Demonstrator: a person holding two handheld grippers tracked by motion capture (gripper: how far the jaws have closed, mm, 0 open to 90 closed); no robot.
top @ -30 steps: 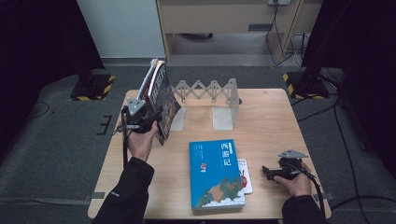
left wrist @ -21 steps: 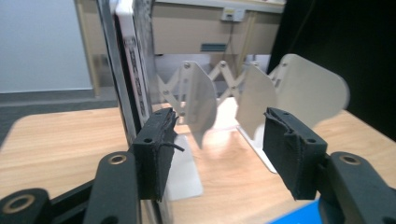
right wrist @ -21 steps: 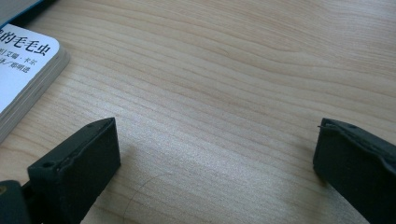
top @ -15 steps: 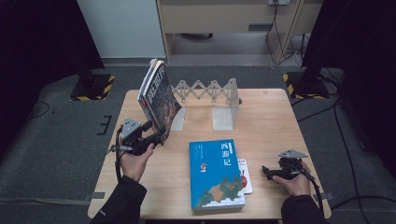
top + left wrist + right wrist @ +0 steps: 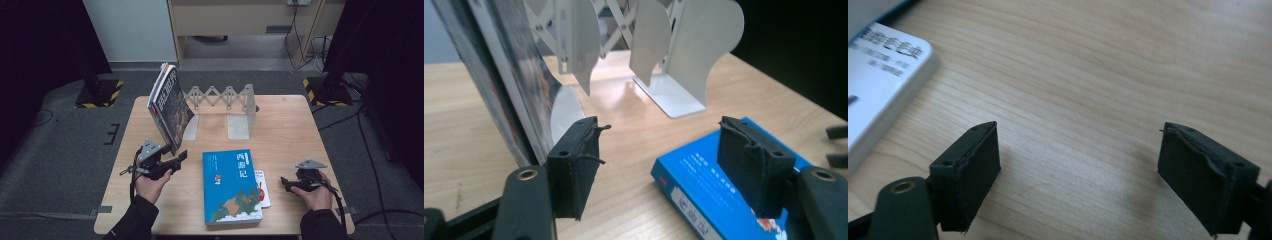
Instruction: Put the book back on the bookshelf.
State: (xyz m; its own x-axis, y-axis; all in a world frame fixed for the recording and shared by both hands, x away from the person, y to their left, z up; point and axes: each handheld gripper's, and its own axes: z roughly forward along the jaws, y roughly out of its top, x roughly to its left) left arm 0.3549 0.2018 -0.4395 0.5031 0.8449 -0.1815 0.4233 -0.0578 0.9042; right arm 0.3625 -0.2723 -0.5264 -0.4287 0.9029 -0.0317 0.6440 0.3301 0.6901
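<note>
From the high view, the left gripper (image 5: 175, 159) lies low over the wooden table (image 5: 290, 125), its fingers spread with nothing between them; the jaws have just been opening. Just beyond and to the left of those fingers stands the dark-covered book (image 5: 169, 106), tilted, its top leaning away from the white accordion book rack (image 5: 225, 102) whose end plates rise farther back and to the right. To the right of the fingers, flat on the table, lies the blue book (image 5: 231, 186), with a white booklet (image 5: 261, 187) tucked under its right edge. The right gripper (image 5: 286, 184) rests near the table's right front, its fingers pointing toward that booklet and parted on empty air; its jaws have just been closing a little. In the left gripper view, the two black fingers (image 5: 574, 167) stand wide apart over bare wood: the leaning book (image 5: 509, 85) rises just outside the left finger, close but whether it touches cannot be told, and the blue book's corner (image 5: 694, 180) lies under and behind the right finger. Ahead, between the fingers, the rack's white plates (image 5: 684, 55) stand on the table. In the right gripper view, the fingers (image 5: 968, 175) are apart above plain wood, and the white booklet (image 5: 878, 80) lies beyond the left finger, clear of it.
</note>
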